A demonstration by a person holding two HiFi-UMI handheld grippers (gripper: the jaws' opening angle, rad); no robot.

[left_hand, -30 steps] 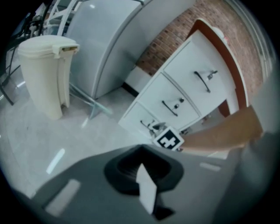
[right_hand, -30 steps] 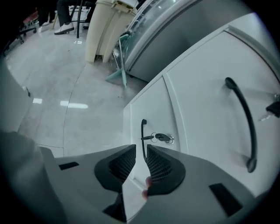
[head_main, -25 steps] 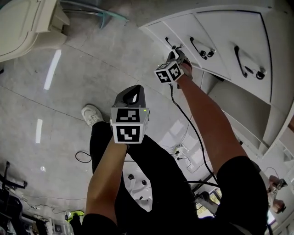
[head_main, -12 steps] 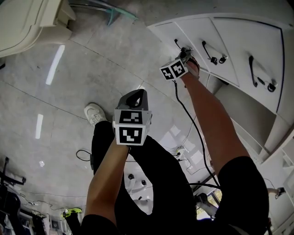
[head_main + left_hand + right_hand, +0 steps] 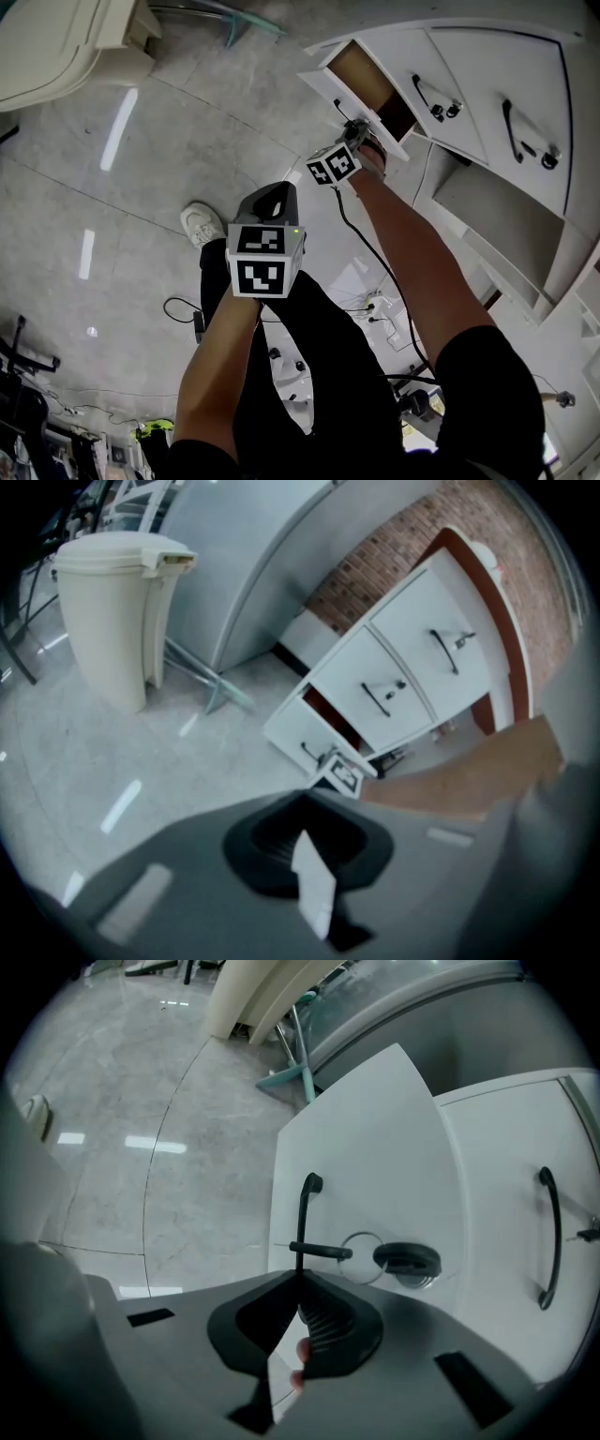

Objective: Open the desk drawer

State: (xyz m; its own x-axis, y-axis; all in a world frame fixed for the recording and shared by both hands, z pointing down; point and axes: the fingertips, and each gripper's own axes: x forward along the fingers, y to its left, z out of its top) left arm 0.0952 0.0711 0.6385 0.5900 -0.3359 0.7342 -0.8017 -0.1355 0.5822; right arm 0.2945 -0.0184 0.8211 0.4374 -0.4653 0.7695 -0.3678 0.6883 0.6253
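Note:
The white desk drawer (image 5: 349,92) stands pulled out of the desk, its brown inside showing. My right gripper (image 5: 359,134) is at the drawer's front, shut on the lower end of its black handle (image 5: 304,1215). In the right gripper view the jaws (image 5: 302,1309) are pinched together on that bar, beside a key ring and a round lock (image 5: 406,1260). My left gripper (image 5: 272,199) hangs in mid-air over the floor, well short of the desk, its jaws together with nothing between them. The open drawer (image 5: 313,735) also shows in the left gripper view.
Two more white drawers with black handles (image 5: 427,99) (image 5: 521,133) sit to the right of the open one. A cream bin (image 5: 56,47) and teal metal legs (image 5: 234,23) stand at the far left. On the floor lie a white shoe (image 5: 201,225) and cables (image 5: 375,309).
The right gripper has drawn back toward me with the handle, and the drawer has slid out, exposing its brown inside. The left gripper has barely moved.

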